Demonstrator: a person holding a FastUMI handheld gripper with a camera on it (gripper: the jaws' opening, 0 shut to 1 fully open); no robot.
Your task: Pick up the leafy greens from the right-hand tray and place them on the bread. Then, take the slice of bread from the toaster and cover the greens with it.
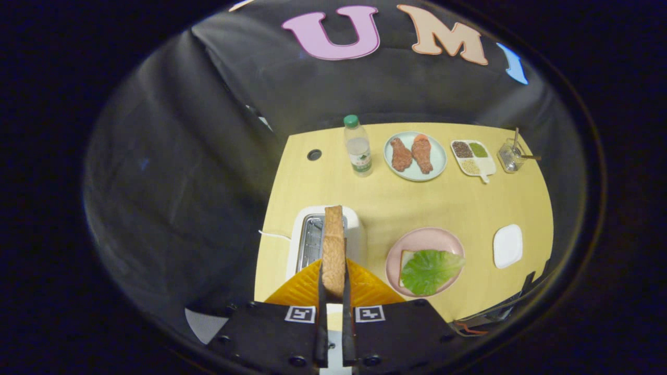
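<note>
- Done: leafy greens (430, 270) lie on the bread (406, 260) on the pink plate (422, 240).
- Jaws of the gripper (333, 291) clamp the toast slice (333, 250) above the toaster (318, 237) (seemingly lifted clear).
- Left: cover the greens.

Yellow table (396, 208): toaster (354, 229), bottle (358, 147), two plates, seasoning dish (473, 157), white tray (507, 246), glass jar (510, 156).

Golden-brown bread slice (333, 250), white toaster (354, 229), green lettuce leaf (430, 270) on pink plate (422, 238), pale yellow table (417, 203), green-capped bottle (357, 146).
</note>
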